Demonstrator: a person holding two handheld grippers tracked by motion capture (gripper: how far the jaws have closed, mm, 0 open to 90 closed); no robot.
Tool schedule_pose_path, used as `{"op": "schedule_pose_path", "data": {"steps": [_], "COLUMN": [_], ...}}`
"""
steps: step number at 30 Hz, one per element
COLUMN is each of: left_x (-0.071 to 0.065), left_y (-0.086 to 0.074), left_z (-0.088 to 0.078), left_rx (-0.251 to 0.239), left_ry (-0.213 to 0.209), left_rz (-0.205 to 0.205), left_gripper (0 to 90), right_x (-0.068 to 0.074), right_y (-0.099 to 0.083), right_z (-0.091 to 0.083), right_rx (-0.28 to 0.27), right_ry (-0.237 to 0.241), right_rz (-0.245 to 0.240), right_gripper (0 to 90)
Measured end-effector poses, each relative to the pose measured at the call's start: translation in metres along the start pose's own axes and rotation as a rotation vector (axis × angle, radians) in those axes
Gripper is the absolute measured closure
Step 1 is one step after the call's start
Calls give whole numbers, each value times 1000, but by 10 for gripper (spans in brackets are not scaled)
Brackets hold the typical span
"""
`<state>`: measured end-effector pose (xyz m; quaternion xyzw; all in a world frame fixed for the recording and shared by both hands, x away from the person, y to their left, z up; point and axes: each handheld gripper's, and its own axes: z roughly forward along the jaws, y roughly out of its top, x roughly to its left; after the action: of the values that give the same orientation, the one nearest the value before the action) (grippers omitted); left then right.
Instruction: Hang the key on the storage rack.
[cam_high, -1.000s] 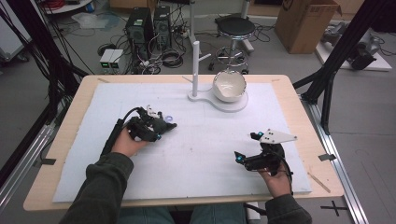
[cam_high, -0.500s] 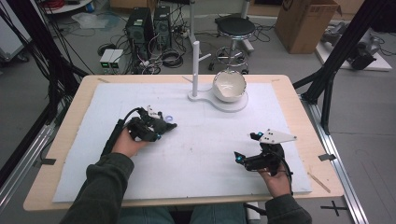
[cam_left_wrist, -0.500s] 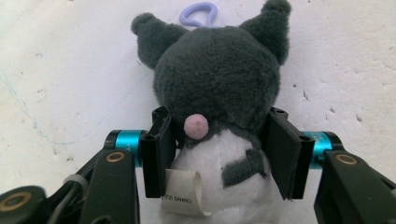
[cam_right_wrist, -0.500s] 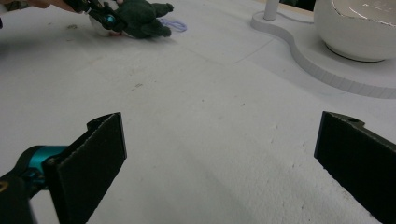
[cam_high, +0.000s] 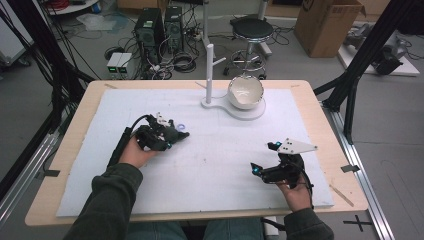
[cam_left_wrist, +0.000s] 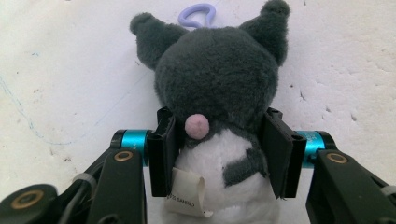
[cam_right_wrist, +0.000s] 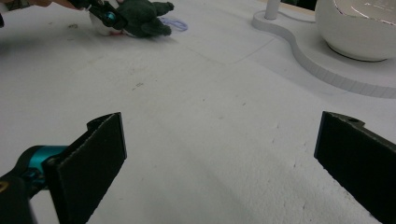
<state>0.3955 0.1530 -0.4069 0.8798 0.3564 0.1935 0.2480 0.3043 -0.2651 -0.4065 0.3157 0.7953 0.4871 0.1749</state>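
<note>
Black pads of the left tongs are pressed against both flanks of a dark grey plush toy, just where its grey head meets the white body. The jaws have just been closing, and the toy is now squeezed between them. A pink pompom is seen on the toy's back, between the pads, and a white fabric label hangs below it. Two pointed ears are aimed away from the tongs, and a lilac loop lies just beyond the toy's head on the white foam mat.

From the high view, the plush toy is seen lying on the mat, left of the white stand and nearer to the person, with the left tongs clamped on it and the left hand behind them.

Over on the other side, the right tongs are held wide apart, with nothing but bare mat between the two black pads. In the high view the right tongs are seen well apart from the toy, right of it and nearer to the person, resting low over the mat in the right hand.

Farther out, a white bowl is carried on the stand's base, beside a white upright post. The mat is borne by a wooden bench.
</note>
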Motion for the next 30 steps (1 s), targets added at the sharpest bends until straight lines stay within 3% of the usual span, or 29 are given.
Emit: {"op": "schedule_pose_path", "data": {"steps": [9,30], "left_x": [0,-1], "left_y": [0,1], "left_z": [-2,-19], "left_rx": [-7,-79], "left_ry": [-5,5], "left_rz": [-2,10], "left_gripper": [521,522], "right_x": [0,0], "right_y": [0,0], "right_z": [0,0], "right_rx": [1,-1], "right_ry": [0,4], "right_rz": [-2,1], "right_gripper": [14,14]}}
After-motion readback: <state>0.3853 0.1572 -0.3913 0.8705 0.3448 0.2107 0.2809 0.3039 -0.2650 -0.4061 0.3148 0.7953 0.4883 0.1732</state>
